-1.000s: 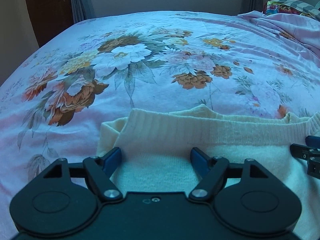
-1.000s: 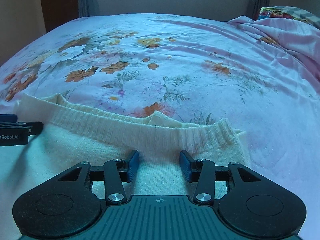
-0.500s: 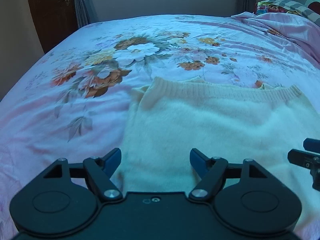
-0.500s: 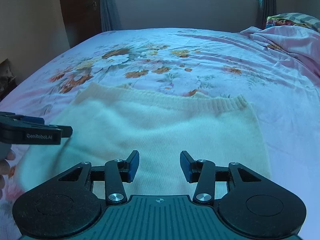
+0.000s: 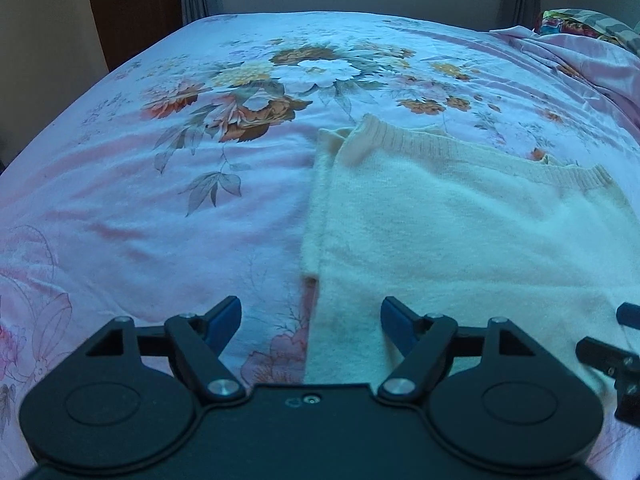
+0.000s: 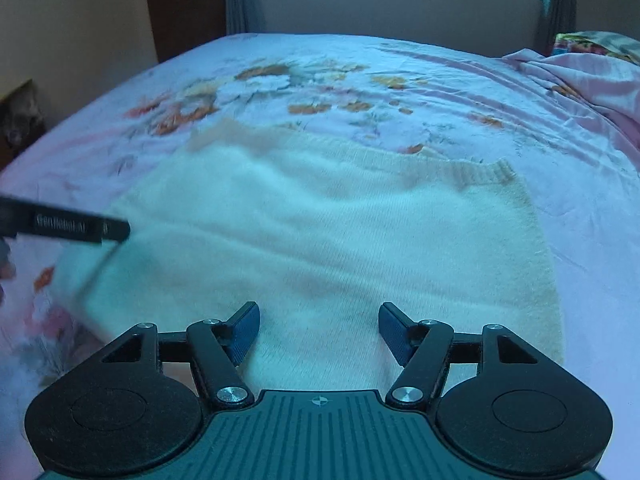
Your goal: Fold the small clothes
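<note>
A cream knitted garment (image 5: 460, 232) lies flat on the floral bed sheet (image 5: 200, 208), its ribbed hem at the far edge; it also shows in the right wrist view (image 6: 320, 232). My left gripper (image 5: 311, 320) is open and empty, held above the garment's near left edge. My right gripper (image 6: 319, 330) is open and empty above the garment's near edge. The left gripper's finger shows at the left of the right wrist view (image 6: 80, 229). Part of the right gripper shows at the right edge of the left wrist view (image 5: 616, 356).
A crumpled pink blanket (image 6: 580, 80) and a colourful pillow (image 6: 596, 42) lie at the far right of the bed. A dark wooden door (image 5: 132, 4) and curtains stand behind the bed. The floral sheet spreads out to the left of the garment.
Both grippers have drawn back from the ribbed hem toward the near side of the garment and lifted. The left gripper has shifted left over the garment's edge. Both stay open.
</note>
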The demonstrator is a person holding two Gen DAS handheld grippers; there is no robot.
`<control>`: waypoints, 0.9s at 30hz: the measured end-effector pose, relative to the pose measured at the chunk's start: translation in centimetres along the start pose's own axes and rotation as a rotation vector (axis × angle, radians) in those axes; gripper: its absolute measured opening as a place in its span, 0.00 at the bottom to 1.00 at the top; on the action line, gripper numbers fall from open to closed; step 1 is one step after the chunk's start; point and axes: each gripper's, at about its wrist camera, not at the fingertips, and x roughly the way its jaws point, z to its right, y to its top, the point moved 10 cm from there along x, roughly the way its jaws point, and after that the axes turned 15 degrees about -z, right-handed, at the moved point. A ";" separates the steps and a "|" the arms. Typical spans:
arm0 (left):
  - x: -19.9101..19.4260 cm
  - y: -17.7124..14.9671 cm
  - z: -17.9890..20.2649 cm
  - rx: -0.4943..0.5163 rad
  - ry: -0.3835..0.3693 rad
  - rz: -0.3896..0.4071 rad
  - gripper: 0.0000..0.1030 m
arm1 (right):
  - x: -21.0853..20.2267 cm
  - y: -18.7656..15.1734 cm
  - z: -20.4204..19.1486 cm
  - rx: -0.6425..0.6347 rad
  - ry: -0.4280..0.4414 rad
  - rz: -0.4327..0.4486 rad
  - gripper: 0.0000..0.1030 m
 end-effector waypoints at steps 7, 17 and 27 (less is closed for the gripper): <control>0.4 0.8 -0.9 -0.005 -0.016 -0.017 0.72 | -0.7 1.0 0.4 0.035 0.010 0.047 0.64; 2.5 3.0 -3.9 -0.106 -0.164 -0.024 0.78 | 0.1 1.0 1.9 0.083 0.071 0.037 0.64; 4.7 4.2 -1.4 -0.135 -0.401 -0.063 0.62 | 0.9 1.4 2.7 0.090 0.076 0.046 0.64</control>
